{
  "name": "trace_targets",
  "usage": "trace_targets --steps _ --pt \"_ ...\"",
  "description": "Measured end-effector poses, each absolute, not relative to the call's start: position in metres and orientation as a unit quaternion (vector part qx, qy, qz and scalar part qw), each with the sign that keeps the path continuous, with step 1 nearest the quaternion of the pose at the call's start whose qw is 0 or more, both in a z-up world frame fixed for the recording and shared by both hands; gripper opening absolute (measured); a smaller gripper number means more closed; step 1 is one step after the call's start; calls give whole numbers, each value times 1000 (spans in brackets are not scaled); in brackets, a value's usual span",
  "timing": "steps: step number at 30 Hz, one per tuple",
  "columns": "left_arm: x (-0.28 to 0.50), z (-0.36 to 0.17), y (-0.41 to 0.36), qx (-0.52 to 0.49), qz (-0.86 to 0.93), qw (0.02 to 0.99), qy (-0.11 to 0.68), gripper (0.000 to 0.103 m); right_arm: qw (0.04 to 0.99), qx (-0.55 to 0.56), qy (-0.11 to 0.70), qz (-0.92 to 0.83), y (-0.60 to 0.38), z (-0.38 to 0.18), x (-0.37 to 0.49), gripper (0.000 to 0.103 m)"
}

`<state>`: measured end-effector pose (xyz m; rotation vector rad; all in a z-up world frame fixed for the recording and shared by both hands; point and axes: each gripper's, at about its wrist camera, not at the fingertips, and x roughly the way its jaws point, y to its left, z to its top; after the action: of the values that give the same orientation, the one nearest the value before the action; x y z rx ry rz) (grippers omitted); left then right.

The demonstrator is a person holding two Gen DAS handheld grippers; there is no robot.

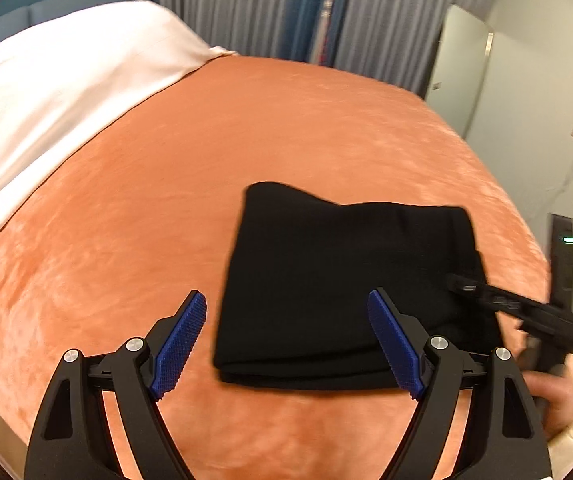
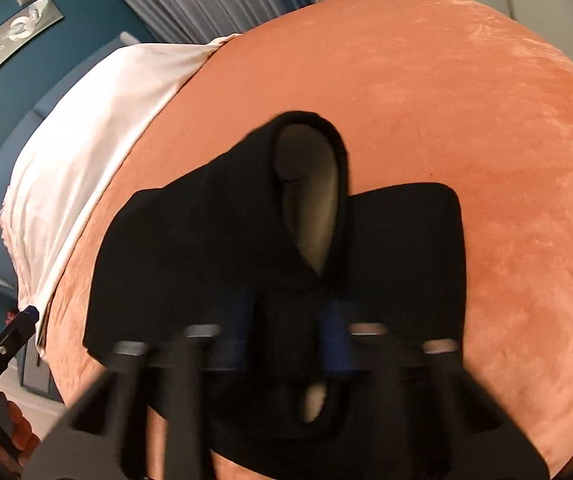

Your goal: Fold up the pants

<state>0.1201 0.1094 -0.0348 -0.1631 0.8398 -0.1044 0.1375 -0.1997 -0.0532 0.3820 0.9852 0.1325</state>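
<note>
The bed (image 1: 246, 152), under an orange blanket (image 2: 466, 120), fills both views, its near edge cut off behind the claws. A white sheet (image 1: 54, 92) lies at its far left, grey curtains (image 1: 254, 4) beyond. The black pants (image 1: 326, 280), folded into a thick pad, lie on the blanket just ahead of the left claw (image 1: 286, 344), whose blue pads (image 1: 180, 344) stand wide apart, empty, either side of the near fold. The right claw (image 2: 286, 340) is badly blurred; its pads look pressed onto a raised bunch of pants with pale lining (image 2: 314, 208) showing. No writing is readable anywhere.
</note>
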Motion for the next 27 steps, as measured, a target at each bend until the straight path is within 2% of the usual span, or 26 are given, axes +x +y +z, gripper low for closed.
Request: trace_targets --steps 4,6,8,9,12,14,16,19,22,27 --pt "136 -40 113 -72 -35 906 415 80 895 174 406 64 -202 7 101 13" --pt "139 -48 111 -64 -33 904 421 80 891 165 421 30 -215 -8 86 14" --pt "142 -60 106 -51 -30 900 432 80 859 160 486 10 -223 -54 87 25" --pt "143 -68 107 -48 -29 895 442 80 852 178 493 9 -230 -72 81 27" --pt "146 -81 102 -48 -29 888 456 80 862 220 456 7 -243 -53 66 31" --pt "146 -81 105 -52 -32 889 455 80 878 208 431 -7 -250 -33 57 56" --pt "147 -82 110 -57 -29 890 452 84 882 200 426 -19 -257 -26 51 68" --pt "148 -91 119 -86 -24 882 462 85 870 211 446 -16 -260 -39 54 77" --pt "152 -108 120 -117 -41 865 486 86 844 245 477 -1 -258 -66 59 79" --pt "164 -131 118 -156 -57 846 507 90 835 269 479 25 -242 -90 68 78"
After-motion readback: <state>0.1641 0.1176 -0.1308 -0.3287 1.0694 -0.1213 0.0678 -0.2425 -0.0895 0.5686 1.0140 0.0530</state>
